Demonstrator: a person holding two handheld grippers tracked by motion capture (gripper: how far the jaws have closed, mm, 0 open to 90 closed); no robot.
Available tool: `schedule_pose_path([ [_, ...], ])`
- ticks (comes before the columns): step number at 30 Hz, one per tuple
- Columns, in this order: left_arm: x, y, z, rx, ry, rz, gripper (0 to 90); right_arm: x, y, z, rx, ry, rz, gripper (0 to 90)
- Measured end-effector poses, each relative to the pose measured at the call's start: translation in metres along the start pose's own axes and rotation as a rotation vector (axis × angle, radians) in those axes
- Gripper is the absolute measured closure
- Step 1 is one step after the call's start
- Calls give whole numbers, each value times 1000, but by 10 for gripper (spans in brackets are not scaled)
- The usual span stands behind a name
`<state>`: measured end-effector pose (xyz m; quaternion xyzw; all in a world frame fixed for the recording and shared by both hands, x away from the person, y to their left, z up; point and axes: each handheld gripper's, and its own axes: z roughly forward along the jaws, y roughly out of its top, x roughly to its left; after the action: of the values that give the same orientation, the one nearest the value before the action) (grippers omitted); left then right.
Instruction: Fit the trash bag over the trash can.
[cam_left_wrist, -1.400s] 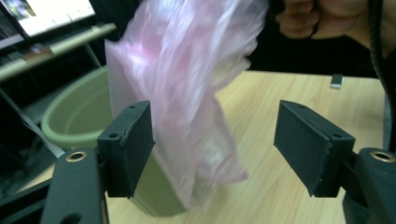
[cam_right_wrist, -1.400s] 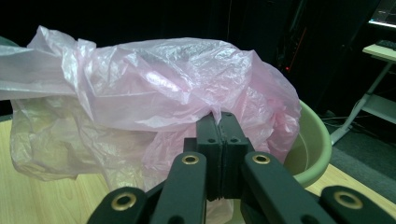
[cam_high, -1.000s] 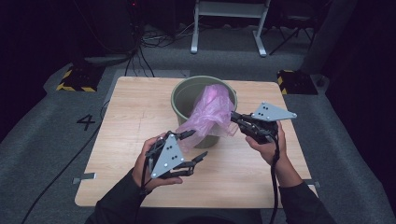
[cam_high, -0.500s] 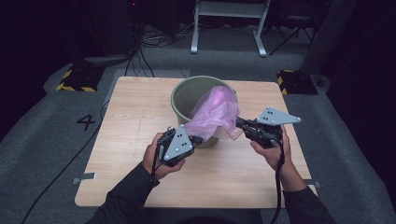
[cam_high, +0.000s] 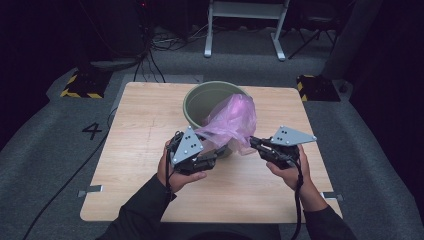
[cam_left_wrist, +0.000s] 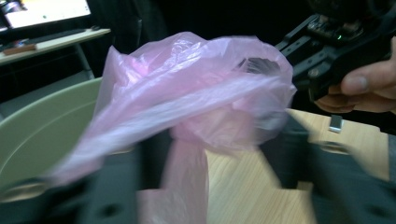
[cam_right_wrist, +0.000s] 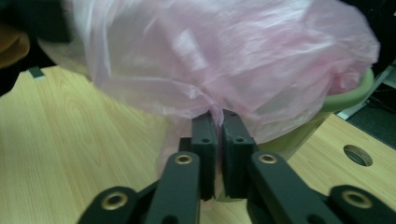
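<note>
My right gripper (cam_right_wrist: 215, 122) is clenched on a pinch of the pink plastic bag (cam_high: 231, 120), which hangs over the near rim of the green bin (cam_high: 200, 102). I can't tell whether the left gripper (cam_high: 214, 156) has any film — its jaws are blurred. Pulling apart now could tear the thin plastic, or tip the bin on the wooden table (cam_high: 140, 130).

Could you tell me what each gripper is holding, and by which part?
The right gripper is shut on the pink plastic bag, pinching its lower edge. The left gripper meets the bag's near edge, but its hold cannot be told.
</note>
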<state>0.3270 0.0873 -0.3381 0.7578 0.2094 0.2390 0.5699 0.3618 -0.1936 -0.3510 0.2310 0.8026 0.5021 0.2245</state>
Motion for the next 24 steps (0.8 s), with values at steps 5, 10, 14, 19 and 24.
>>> schedule_pose_path([
  [5,-3,2,5,28,11,74,852,8,-2,-4,-37,-2,-65,549],
  [10,-6,0,9,81,-14,139,900,16,4,-14,-90,-44,-95,309],
  [14,-9,-4,12,103,-31,162,900,25,21,-27,-144,-99,-156,262],
  [19,-9,-7,13,110,-47,176,900,28,53,-21,-105,-125,-215,335],
  [24,-10,-12,12,137,-85,203,900,16,70,-8,-19,-104,-197,696],
])
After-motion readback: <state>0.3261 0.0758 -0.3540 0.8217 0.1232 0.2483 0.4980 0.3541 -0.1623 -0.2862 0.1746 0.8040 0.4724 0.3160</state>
